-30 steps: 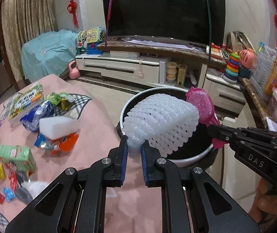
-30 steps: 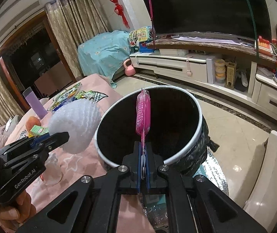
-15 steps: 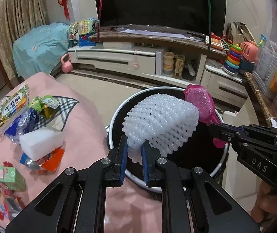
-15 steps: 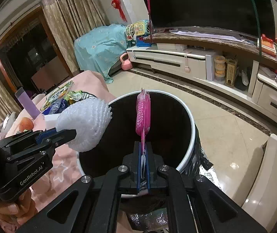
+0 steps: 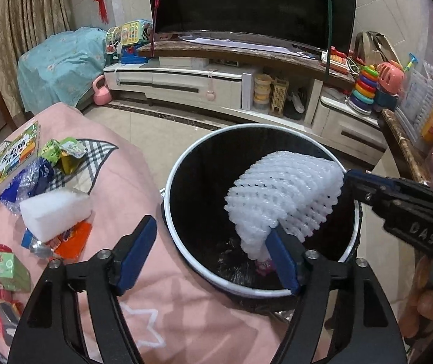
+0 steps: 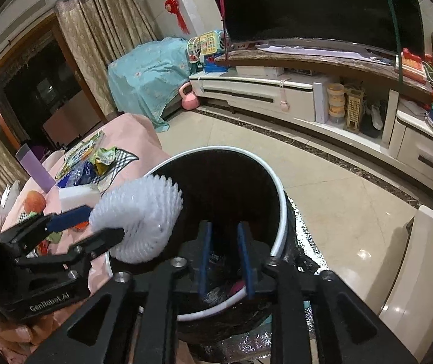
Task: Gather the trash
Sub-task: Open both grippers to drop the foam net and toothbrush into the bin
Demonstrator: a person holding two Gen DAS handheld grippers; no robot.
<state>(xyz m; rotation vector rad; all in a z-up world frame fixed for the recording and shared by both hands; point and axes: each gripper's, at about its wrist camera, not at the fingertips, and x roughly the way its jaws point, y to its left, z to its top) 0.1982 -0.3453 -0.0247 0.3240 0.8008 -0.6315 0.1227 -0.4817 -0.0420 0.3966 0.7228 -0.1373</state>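
A black trash bin with a white rim (image 5: 186, 163) (image 6: 280, 212) stands beside the pink-covered table (image 5: 143, 188). My left gripper (image 5: 210, 254) is open wide over the bin's near edge. The white foam fruit net (image 5: 280, 200) (image 6: 143, 215) still rests against its right finger, above the bin's mouth. My right gripper (image 6: 225, 254) is open and empty over the bin; it also shows at the right of the left wrist view (image 5: 398, 200). A pink item (image 5: 262, 265) (image 6: 236, 288) lies at the bin's bottom.
On the table lie a white foam block (image 5: 55, 209), orange and blue wrappers (image 5: 71, 239), a green carton (image 5: 1, 268), a snack pack (image 5: 10, 154), a purple strip (image 6: 34, 170) and an orange fruit (image 6: 34, 201). A TV stand (image 5: 186, 75) and toys (image 5: 365, 88) stand behind.
Both grippers have opened. The pink brush has left my right gripper and lies in the bin. The foam net is no longer pinched and hangs on the left gripper's right finger.
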